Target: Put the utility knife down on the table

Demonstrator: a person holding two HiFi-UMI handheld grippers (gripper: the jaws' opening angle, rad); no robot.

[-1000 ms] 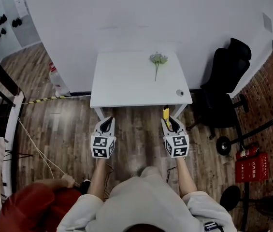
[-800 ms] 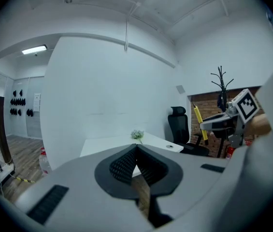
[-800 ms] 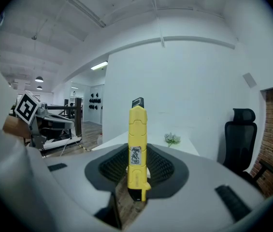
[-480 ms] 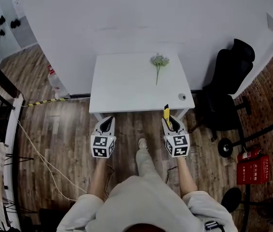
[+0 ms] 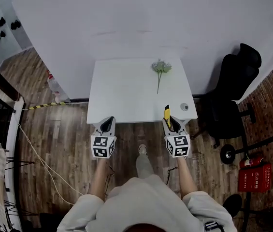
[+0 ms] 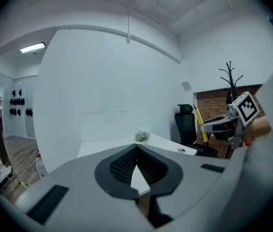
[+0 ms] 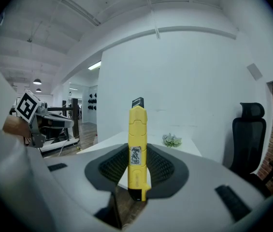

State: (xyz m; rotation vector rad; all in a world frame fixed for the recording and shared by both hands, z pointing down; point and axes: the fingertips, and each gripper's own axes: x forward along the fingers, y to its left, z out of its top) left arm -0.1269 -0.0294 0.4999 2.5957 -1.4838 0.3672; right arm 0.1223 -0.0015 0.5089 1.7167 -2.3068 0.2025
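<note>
Your right hand-held gripper [image 5: 171,123] pinches the utility knife [image 5: 166,114] upright — the table's [image 5: 126,93] near right corner lies just ahead.

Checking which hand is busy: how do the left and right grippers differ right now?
The right gripper clamps a yellow utility knife upright; the left gripper holds nothing. The right gripper's jaws stand apart around the knife; the left gripper's meet at the tips. Both sit by the white table's near edge.
</note>
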